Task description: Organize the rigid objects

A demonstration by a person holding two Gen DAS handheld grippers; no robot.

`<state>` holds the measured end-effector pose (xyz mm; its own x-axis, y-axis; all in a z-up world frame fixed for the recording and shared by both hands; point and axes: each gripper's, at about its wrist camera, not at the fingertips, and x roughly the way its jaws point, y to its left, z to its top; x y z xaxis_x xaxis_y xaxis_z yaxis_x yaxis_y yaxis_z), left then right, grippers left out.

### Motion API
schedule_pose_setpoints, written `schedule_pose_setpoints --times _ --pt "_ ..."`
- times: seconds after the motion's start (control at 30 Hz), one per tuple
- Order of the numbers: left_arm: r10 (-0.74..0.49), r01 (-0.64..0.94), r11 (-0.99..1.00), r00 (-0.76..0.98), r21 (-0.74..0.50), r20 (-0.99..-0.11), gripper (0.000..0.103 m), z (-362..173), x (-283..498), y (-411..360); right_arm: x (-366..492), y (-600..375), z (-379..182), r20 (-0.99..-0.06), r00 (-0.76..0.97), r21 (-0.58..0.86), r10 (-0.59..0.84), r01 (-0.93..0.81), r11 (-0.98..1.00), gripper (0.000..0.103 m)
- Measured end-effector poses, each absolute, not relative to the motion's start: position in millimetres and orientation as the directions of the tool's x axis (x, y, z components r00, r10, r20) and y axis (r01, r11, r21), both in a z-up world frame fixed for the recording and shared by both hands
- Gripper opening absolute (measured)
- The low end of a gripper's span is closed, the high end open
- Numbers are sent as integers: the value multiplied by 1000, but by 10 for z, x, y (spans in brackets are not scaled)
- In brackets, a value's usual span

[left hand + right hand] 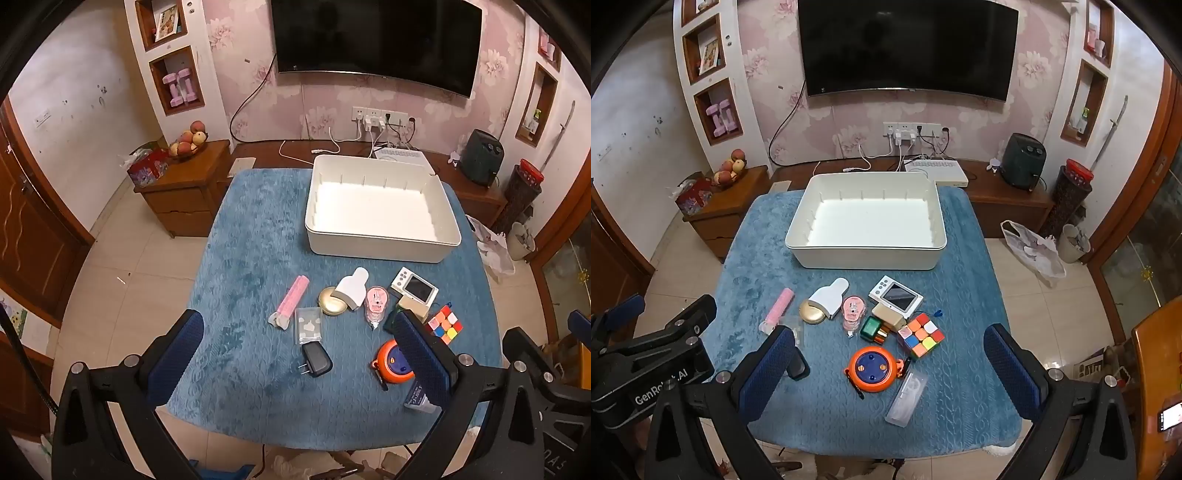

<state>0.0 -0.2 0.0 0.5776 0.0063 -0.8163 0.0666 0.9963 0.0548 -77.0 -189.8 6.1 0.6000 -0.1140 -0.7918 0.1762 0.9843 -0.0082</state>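
An empty white bin stands at the far side of the blue-covered table. Small objects lie in front of it: a pink tube, a white scraper, a gold tin, a pink tape dispenser, a white handheld device, a colour cube, an orange round reel, a black plug, a clear case. My left gripper is open above the plug. My right gripper is open above the reel.
A wooden cabinet with fruit stands left of the table. A low TV bench with a dark heater runs behind it, with a TV above. A bag and a bin sit on the floor at right.
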Motion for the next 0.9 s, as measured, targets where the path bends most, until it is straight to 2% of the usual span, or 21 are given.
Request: schedule_pose_setpoints --times 0.9 --pt "15 65 996 563 63 -827 102 -4 13 -19 -762 -1965 21 -801 589 -3 -109 178 984 103"
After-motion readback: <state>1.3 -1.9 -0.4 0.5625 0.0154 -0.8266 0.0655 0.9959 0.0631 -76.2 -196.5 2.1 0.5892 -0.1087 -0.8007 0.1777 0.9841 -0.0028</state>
